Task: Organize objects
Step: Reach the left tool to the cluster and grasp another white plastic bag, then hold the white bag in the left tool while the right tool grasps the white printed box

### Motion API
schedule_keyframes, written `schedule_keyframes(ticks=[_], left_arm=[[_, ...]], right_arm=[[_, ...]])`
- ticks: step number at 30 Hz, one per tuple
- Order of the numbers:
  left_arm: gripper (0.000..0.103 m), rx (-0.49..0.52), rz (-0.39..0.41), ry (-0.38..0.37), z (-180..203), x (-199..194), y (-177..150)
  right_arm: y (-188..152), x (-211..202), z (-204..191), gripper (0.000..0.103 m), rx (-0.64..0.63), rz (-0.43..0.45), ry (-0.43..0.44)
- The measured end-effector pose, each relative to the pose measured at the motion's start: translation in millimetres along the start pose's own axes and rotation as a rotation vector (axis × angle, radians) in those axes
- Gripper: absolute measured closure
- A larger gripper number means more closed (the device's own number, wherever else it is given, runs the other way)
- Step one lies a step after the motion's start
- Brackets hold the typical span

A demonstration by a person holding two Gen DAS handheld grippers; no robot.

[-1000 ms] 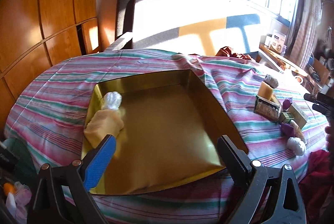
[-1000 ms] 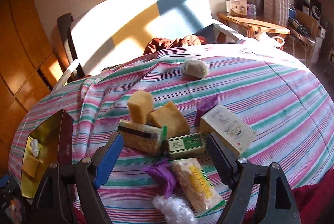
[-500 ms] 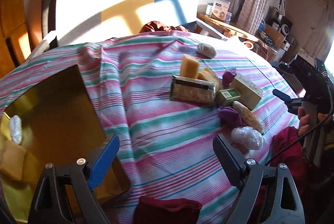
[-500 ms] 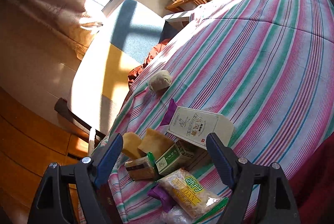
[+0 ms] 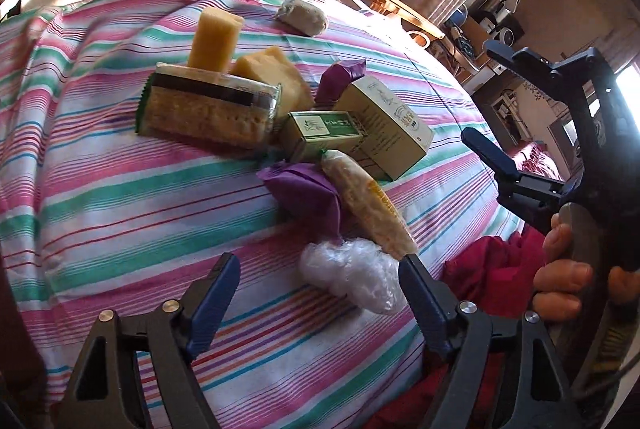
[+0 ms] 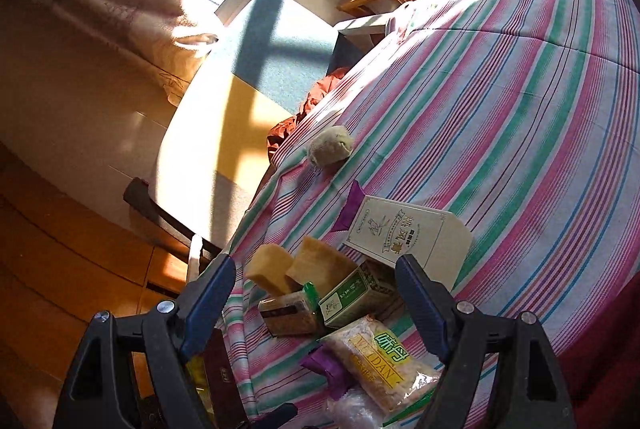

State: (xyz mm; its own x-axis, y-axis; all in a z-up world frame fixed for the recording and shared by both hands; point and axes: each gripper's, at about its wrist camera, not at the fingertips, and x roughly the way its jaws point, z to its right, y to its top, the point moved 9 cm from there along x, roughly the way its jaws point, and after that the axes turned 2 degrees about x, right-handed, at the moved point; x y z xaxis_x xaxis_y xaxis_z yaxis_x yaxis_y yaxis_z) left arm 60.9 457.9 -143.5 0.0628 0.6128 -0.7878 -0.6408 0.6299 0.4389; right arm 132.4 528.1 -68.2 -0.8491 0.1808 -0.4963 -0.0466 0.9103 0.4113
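Left claw [image 5: 318,283] closing over the plastic wad [image 5: 352,275]; nothing pinched yet.

The wad lies on the striped cloth [image 5: 120,197] at the pile's 6 o'clock edge, touching the cracker pack [image 5: 368,203]. Judged feather-light, soft, crinkly and slippery: best pinched across its bulky middle, pads deep. Right claw [image 6: 316,295] spread wide and empty, hovering over the boxes [image 6: 404,235].

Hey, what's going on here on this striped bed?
A person is sorting a heap of snack packets on the striped cloth. The left gripper is closing over a clear crinkly plastic bundle, not yet pinching it. The right gripper hangs open and empty above the small green box.
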Motion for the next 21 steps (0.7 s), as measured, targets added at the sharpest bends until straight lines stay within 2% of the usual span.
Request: schedule_keyframes(ticks=[4, 6, 7, 8, 13, 21], left_arm=[[0.020, -0.007, -0.025, 0.002, 11.3, 22.6, 0.9], [0.029, 0.016, -0.037, 0.027, 13.1, 33.6, -1.8], [0.045, 0.046, -0.018, 0.046, 13.7, 32.6, -2.5], [0.056, 0.079, -0.020, 0.040, 16.2, 31.8, -4.9], [0.056, 0.110, -0.006, 0.036, -0.9, 13.9, -17.4], [0.056, 0.090, 0.057, 0.129, -64.1, -30.7, -38.7]], right_arm=[[-1.1, 0.9, -1.5, 0.020, -0.005, -0.006, 0.005], [-1.5, 1.4, -1.4, 0.020, -0.008, -0.009, 0.002], [-2.0, 2.0, -1.4, 0.020, -0.010, -0.013, 0.001], [-2.5, 2.8, -1.8, 0.020, -0.014, -0.016, 0.001], [-6.3, 7.5, -5.1, 0.020, -0.052, -0.035, -0.022], [-18.2, 21.8, -2.6, 0.020, -0.085, -0.105, -0.088]])
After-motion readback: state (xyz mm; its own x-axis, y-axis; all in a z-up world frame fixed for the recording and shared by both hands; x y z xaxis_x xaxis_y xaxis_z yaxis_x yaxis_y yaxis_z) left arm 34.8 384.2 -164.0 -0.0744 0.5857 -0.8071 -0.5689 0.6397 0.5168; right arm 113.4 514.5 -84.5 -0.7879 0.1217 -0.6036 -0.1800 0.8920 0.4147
